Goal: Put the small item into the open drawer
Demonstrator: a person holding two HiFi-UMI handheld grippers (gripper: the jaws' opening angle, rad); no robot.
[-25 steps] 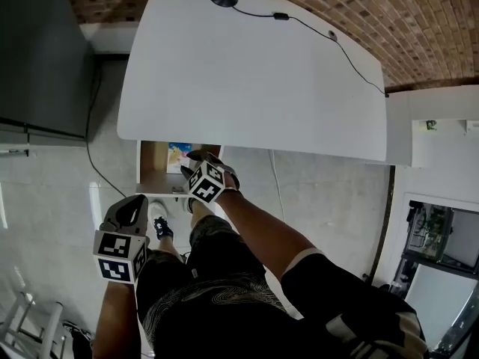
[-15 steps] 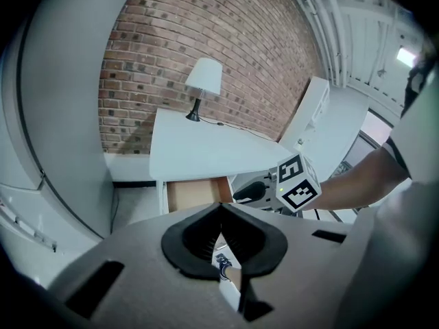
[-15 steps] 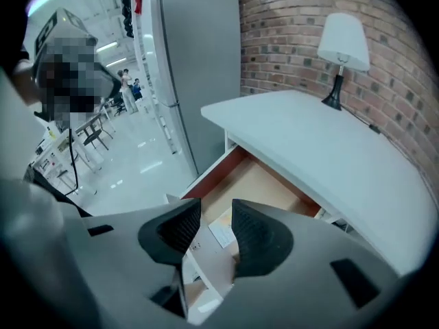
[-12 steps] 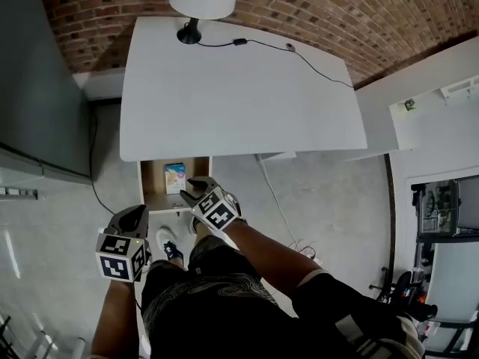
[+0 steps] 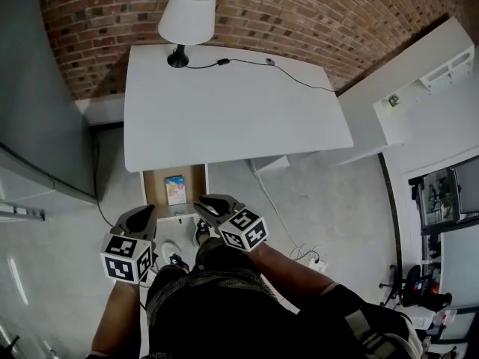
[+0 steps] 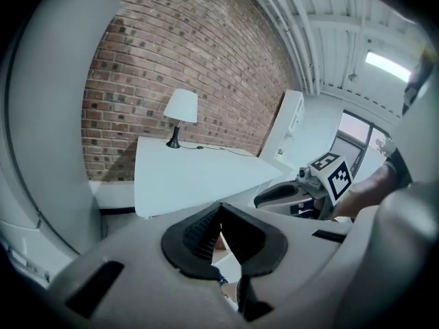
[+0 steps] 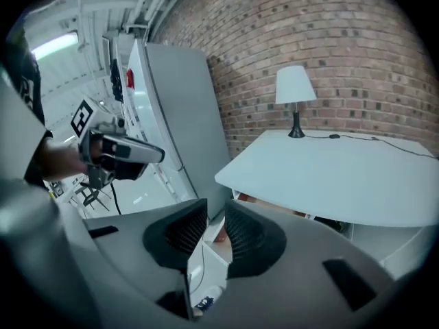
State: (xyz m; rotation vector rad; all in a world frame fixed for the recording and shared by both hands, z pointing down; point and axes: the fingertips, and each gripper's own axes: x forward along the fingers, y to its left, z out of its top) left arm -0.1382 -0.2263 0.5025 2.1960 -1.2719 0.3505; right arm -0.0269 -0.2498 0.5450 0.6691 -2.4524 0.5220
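Observation:
The open drawer point(image 5: 150, 189) sticks out from under the white table point(image 5: 224, 111), and a small colourful item point(image 5: 175, 189) lies flat inside it. My right gripper point(image 5: 202, 203) hovers just in front of the drawer's near right corner, clear of the item. Its jaws are closing with nothing between them point(image 7: 216, 212). My left gripper point(image 5: 146, 210) hangs at the drawer's near left corner, its jaws shut and empty point(image 6: 220, 211). Each gripper shows in the other's view: the right gripper point(image 6: 288, 192) and the left gripper point(image 7: 120, 153).
A white lamp point(image 5: 187, 17) with a cable point(image 5: 247, 64) stands at the table's far edge by the brick wall. A grey cabinet point(image 5: 30, 111) fills the left side. White furniture point(image 5: 419, 81) stands at the right. My legs and shoes point(image 5: 174, 259) are below the drawer.
My right gripper has drawn back out of the drawer toward my body, and the item stays inside. The head view now takes in more of the room. The left gripper has hardly moved.

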